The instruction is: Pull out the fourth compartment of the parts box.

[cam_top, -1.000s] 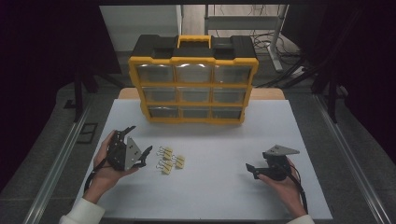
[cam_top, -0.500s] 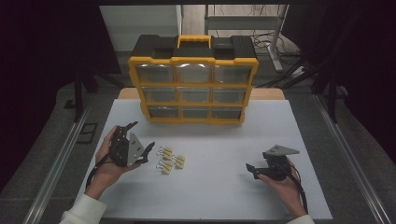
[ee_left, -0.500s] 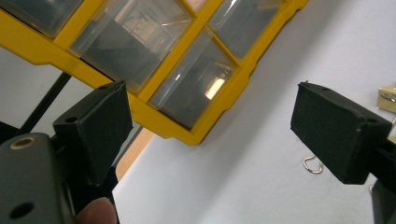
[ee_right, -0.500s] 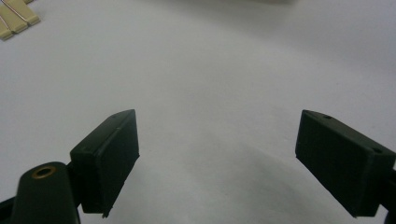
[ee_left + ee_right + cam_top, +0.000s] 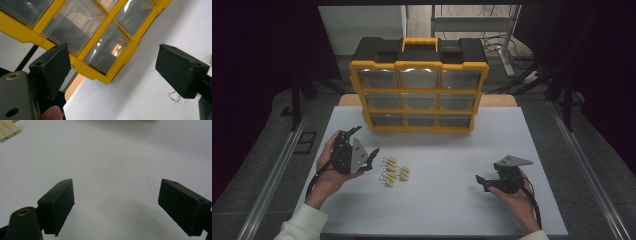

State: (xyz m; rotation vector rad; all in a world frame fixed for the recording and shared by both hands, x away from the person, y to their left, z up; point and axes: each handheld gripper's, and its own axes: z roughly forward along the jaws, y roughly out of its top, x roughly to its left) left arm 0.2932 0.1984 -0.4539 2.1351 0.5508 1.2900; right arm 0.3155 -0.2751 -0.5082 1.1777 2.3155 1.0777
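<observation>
The left gripper (image 5: 368, 159) sits at the left of the white desk (image 5: 442, 200), held in a hand (image 5: 329, 170). Its fingers (image 5: 53, 67) are wide apart and hold nothing. It is tipped on its side and points toward the small clips (image 5: 393, 170). The clips are pale yellow with wire handles. They lie in a little bunch on the desk, just beside the left gripper and in front of the yellow box of drawers (image 5: 419, 95). That box stands at the back of the desk, and its clear drawers are shut.

The right gripper (image 5: 482, 181) rests low on the desk at the right side, well apart from the clips. Its fingers (image 5: 58, 203) are wide apart too, with bare desk between them.
</observation>
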